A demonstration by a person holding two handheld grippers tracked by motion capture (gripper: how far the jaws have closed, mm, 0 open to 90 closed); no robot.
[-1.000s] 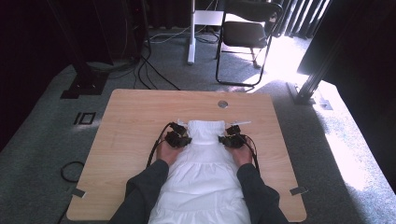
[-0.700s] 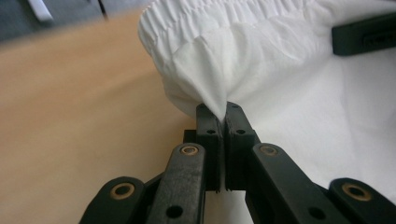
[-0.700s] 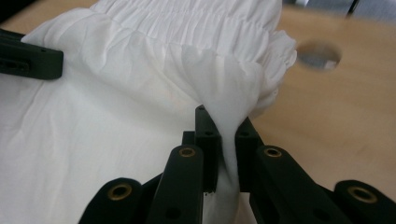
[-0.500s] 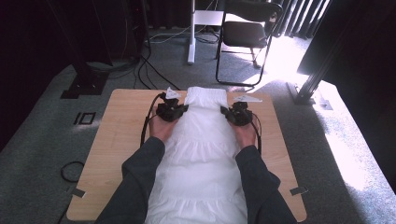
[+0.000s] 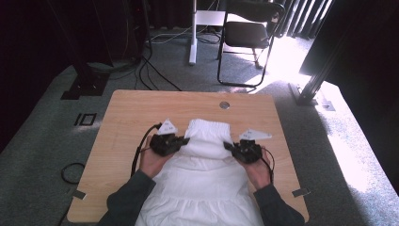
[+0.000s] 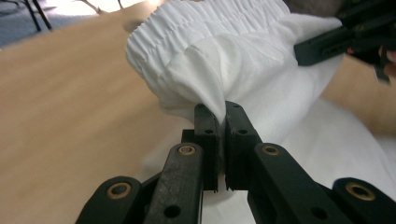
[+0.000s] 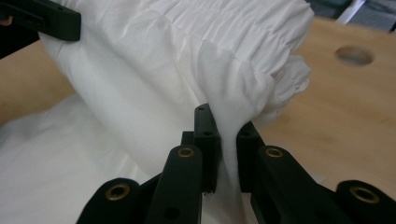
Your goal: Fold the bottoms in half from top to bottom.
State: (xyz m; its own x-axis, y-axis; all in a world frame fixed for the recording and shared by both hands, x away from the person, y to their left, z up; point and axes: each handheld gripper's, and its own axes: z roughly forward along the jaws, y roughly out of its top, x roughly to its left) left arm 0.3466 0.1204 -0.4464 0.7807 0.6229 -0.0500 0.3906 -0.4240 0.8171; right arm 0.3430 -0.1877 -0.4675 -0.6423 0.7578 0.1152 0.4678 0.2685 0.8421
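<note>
A white garment (image 5: 202,188) with a gathered elastic waistband (image 5: 207,128) lies lengthwise on the wooden table (image 5: 127,113), its hem toward the person. My left gripper (image 5: 185,141) is shut on a pinch of fabric at the garment's left side, just below the waistband (image 6: 205,23). The cloth is squeezed between the left gripper's (image 6: 220,109) black pads. My right gripper (image 5: 227,146) is shut on the right side in the same way, with fabric running down between the right gripper's (image 7: 224,119) jaws. The waistband end hangs raised between the two grippers.
A round cable hole (image 5: 224,104) sits in the table beyond the garment. A folding chair (image 5: 247,33) and a white post (image 5: 192,33) stand on the carpet behind the table. Cables (image 5: 70,172) lie on the floor at the left. Bare wood lies on both sides of the garment.
Half a second ago both grippers held the waistband stretched toward the far edge. Both have since drawn back toward the person and lifted, bringing the waistband end with them.
</note>
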